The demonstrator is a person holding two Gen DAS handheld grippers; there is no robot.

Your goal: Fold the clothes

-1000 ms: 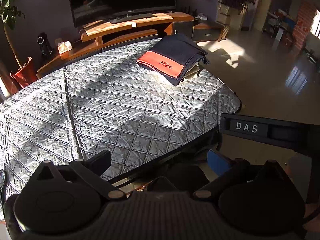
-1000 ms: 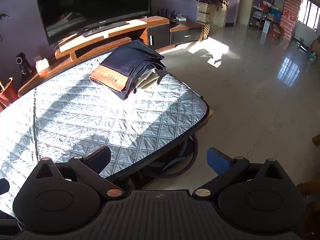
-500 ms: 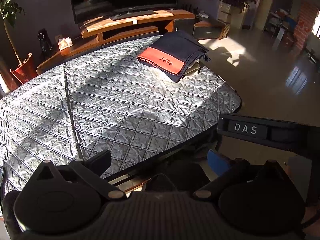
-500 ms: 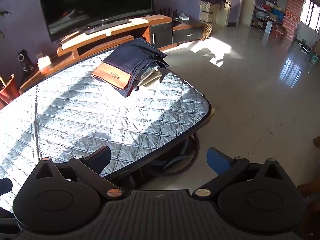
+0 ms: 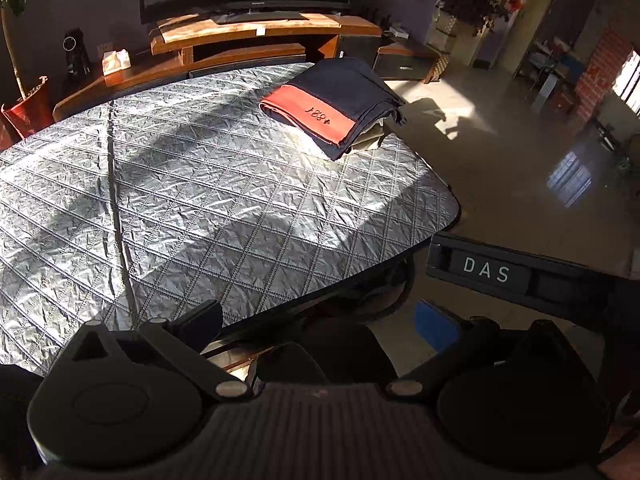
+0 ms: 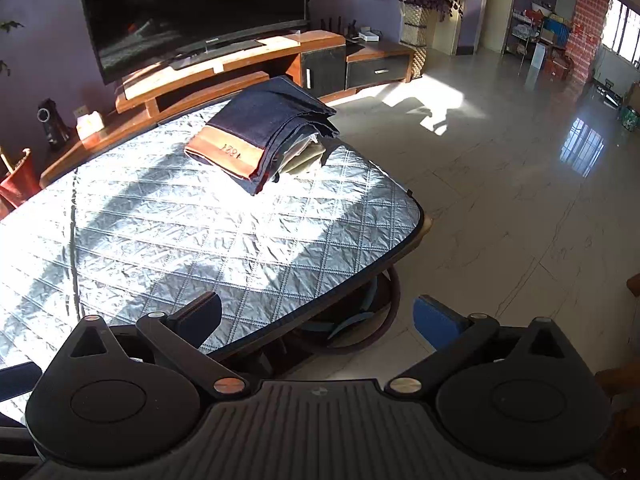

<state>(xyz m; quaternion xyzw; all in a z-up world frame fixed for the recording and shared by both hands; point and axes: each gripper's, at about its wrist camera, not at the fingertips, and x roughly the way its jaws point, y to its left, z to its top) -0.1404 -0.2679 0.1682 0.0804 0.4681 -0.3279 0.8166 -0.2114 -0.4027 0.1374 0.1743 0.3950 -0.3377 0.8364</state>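
The left gripper (image 5: 318, 320) hangs over the near edge of the quilted table (image 5: 200, 208), its fingers spread wide with nothing between them. The folded clothes (image 5: 336, 104) lie well apart from it, stacked at the table's far right corner, a dark garment with an orange band on top and what may be paler cloth beneath. The right gripper (image 6: 318, 316) is likewise spread and empty, at the table's near right edge, far from the stack
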